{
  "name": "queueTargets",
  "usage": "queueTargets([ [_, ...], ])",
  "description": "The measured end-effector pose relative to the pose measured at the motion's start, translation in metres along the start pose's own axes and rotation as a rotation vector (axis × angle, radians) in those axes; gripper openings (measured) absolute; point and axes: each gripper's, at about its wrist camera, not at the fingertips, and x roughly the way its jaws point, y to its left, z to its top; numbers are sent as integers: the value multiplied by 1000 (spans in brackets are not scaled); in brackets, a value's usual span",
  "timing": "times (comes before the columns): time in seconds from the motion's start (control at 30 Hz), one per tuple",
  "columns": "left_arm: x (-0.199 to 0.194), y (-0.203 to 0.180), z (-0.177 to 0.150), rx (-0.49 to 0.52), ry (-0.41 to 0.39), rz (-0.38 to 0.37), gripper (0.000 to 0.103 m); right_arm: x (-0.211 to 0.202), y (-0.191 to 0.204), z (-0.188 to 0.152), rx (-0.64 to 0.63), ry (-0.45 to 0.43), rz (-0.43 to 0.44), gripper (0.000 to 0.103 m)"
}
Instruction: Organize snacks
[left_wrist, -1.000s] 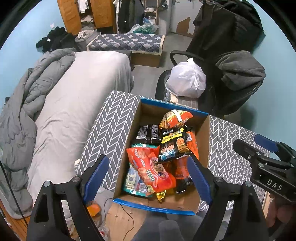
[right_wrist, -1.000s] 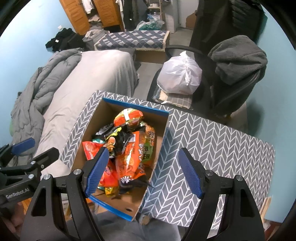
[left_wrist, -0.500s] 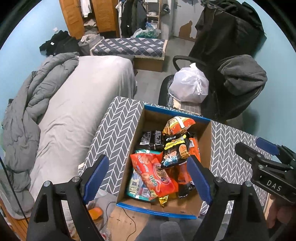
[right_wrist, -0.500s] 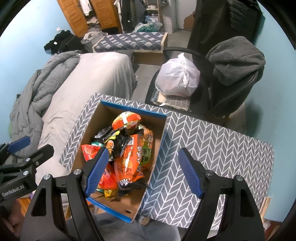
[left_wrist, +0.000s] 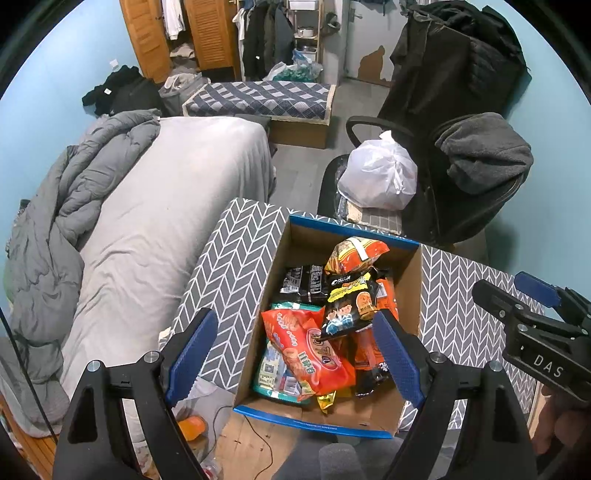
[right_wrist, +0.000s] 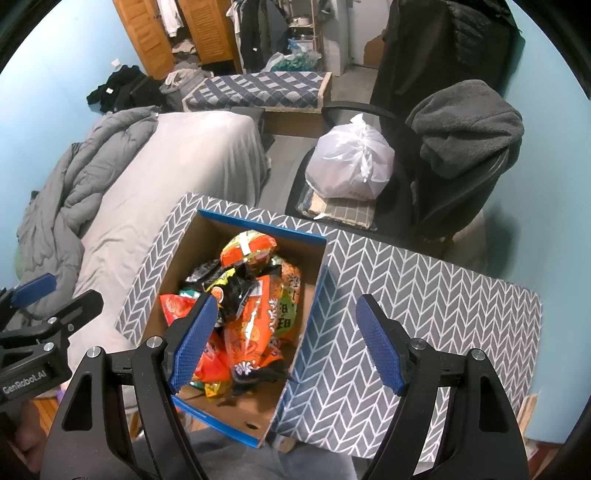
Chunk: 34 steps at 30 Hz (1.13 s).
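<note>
A blue-rimmed cardboard box stands on a grey chevron-patterned table and holds several snack bags. A red-orange bag lies near the front, a black-and-yellow bag in the middle and an orange bag at the back. My left gripper is open and empty, hovering above the box's near half. My right gripper is open and empty, above the box's right wall. The box also shows in the right wrist view.
A bed with a grey sheet and a rumpled duvet lies left of the table. Behind the table stands an office chair with a white plastic bag on it. The bare chevron tabletop stretches right of the box.
Both grippers have drawn back and up a little, so the box and table sit lower and smaller in view. Both stay open and empty.
</note>
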Motion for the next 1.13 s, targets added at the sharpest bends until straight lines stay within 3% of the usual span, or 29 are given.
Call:
queueTargets([
  [1.13, -2, 0, -2, -23, 9, 13, 87, -5, 0, -3, 1, -6, -1, 78],
])
